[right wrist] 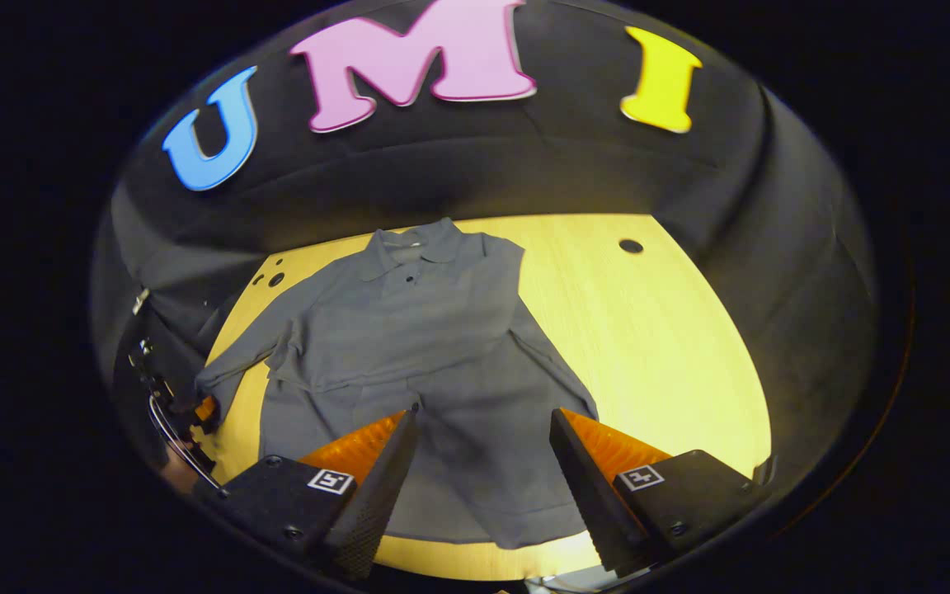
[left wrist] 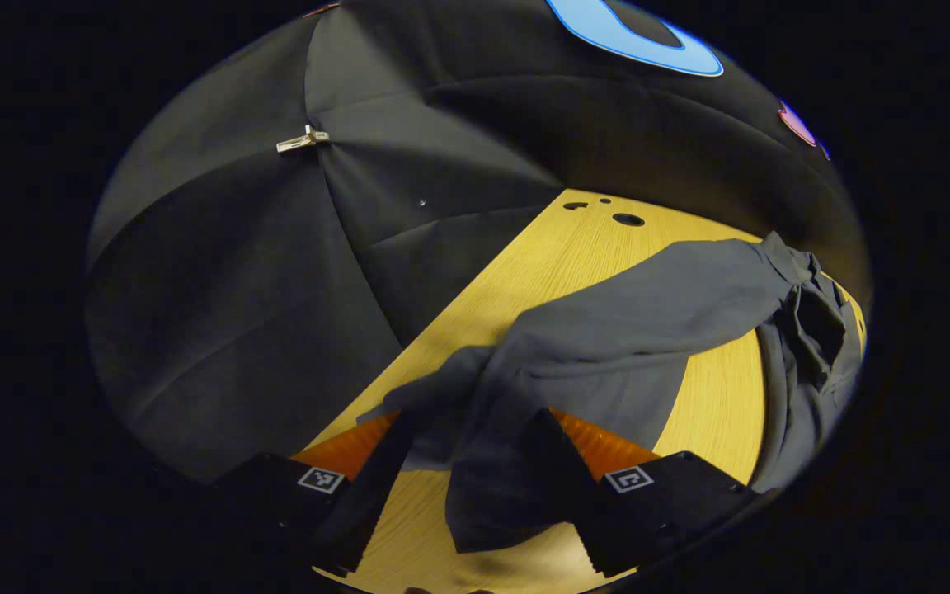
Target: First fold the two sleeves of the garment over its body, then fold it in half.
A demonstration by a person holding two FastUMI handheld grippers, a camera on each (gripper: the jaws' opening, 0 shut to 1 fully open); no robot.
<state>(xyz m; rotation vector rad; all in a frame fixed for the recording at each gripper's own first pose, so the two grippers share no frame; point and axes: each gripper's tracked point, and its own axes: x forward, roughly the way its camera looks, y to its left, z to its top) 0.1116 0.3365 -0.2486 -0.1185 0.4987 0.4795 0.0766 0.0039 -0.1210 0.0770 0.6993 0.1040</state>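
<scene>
Bench: a pale wood bench [right wrist: 673, 330] with round holes near its far edge, ringed by the booth's black cloth wall [left wrist: 236, 289].
Shirt: a grey collared shirt [right wrist: 409, 346] lies flat ahead of the right gripper [right wrist: 483, 462], collar at the far end, hem under the fingers; its long axis runs straight away from that gripper.
Sleeves: one sleeve [left wrist: 632, 305] stretches toward the left gripper [left wrist: 475, 470]; the other lies along the body.
Left gripper: fingers apart, sleeve cuff draped between them; a firm pinch cannot be told.
Right gripper: fingers spread wide above the hem.
</scene>
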